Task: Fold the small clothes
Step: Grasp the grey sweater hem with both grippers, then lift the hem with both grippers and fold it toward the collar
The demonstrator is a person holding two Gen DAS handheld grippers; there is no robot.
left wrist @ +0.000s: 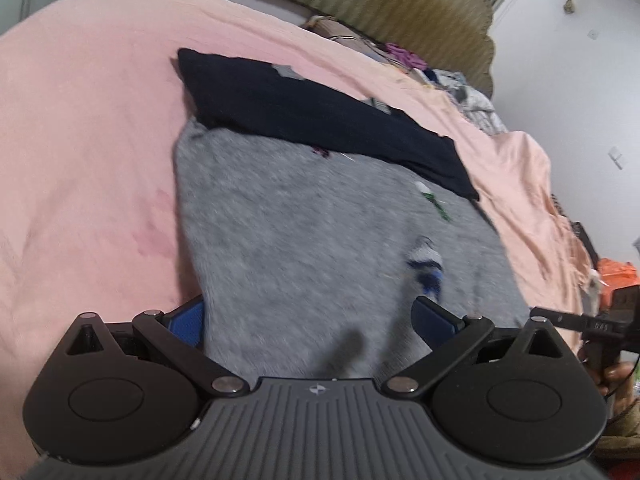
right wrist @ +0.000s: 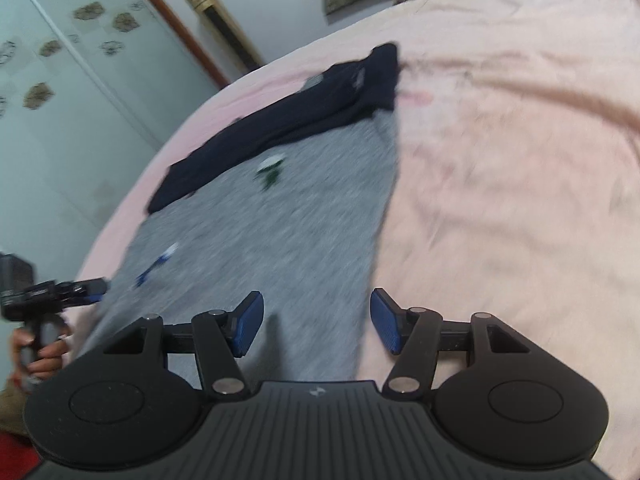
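On the pink bedsheet (left wrist: pixel 80 140) lies a flat grey knitted garment (left wrist: pixel 312 248), spread out with small coloured motifs on it: a green-and-white one (left wrist: pixel 434 200) near the far side and a blue-and-white one (left wrist: pixel 428 266) closer in. Across the garment's far edge rests a dark navy folded piece of clothing (left wrist: pixel 320 120), overlapping the grey fabric.

Seen from the left wrist, the left gripper (left wrist: pixel 308 320) hangs over the grey garment's near edge with its blue-padded fingers (left wrist: pixel 434 318) spread wide on either side of the cloth; nothing is pinched between them. From the right wrist, the right gripper (right wrist: pixel 316 322) stands over the garment's near right corner, its blue pads (right wrist: pixel 250 326) parted and free of the fabric, one over grey knit and the other over the pink sheet.

Each view catches the other gripper at its edge, held by a hand (right wrist: pixel 40 354) on a black handle.

Beyond the bed, an olive ribbed headboard (left wrist: pixel 400 4) rises with a heap of mixed clothes (left wrist: pixel 460 88) beside it, and a pale green glass door (right wrist: pixel 60 100) shows in the right-wrist view.
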